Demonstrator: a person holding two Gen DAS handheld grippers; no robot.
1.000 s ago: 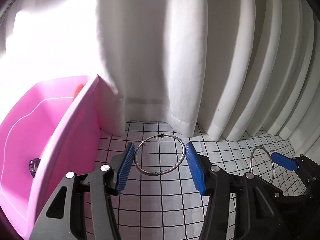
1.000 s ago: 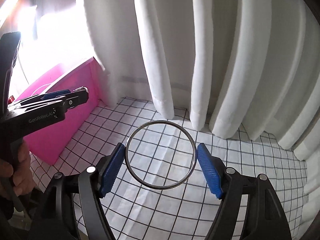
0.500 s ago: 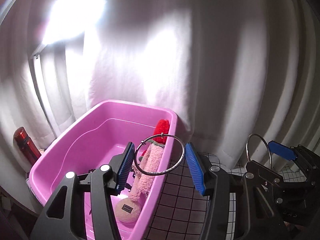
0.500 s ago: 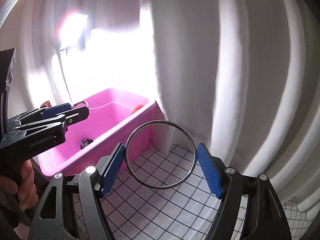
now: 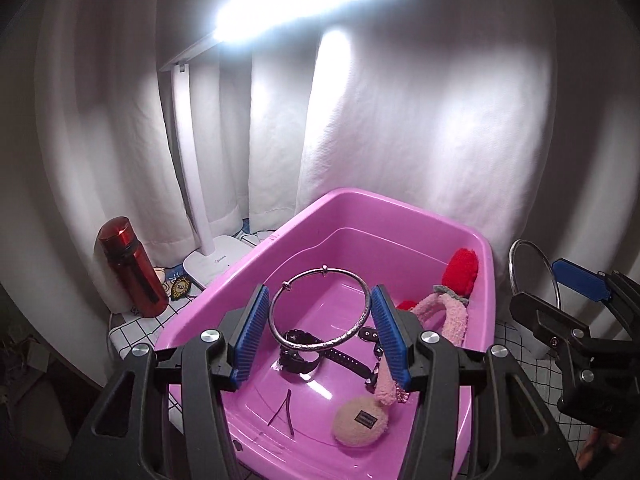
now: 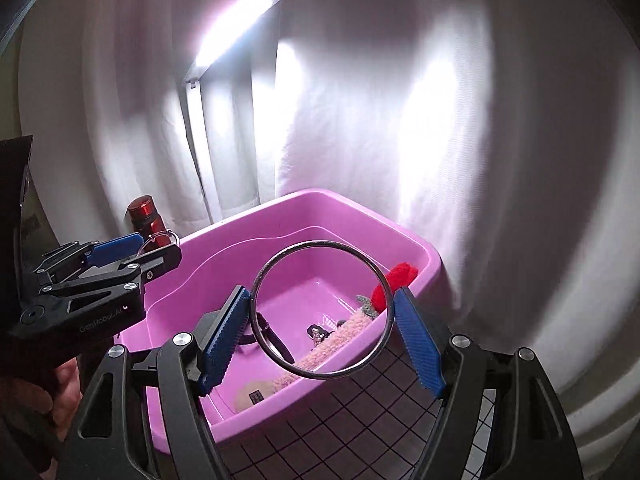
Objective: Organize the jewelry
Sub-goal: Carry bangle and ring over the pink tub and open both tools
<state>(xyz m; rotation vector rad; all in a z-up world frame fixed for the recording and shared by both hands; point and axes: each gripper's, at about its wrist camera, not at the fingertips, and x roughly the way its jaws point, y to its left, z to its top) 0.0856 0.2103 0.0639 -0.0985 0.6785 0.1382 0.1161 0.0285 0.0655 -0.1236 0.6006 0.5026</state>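
My left gripper is shut on a silver beaded bangle and holds it above the pink tub. My right gripper is shut on a plain dark metal bangle near the tub's right front rim, over the checked cloth. The right gripper with its bangle also shows at the right edge of the left wrist view. The left gripper shows at the left of the right wrist view. In the tub lie a black watch, a thin hairpin and a pink plush headband.
A lit white desk lamp stands behind the tub's left corner. A red bottle stands left of the lamp's base. White curtains hang close behind. The black-gridded white cloth covers the table to the right of the tub.
Both grippers have swung left from over the checked cloth to the pink tub, each still holding its bangle. The left one is now above the tub's inside.
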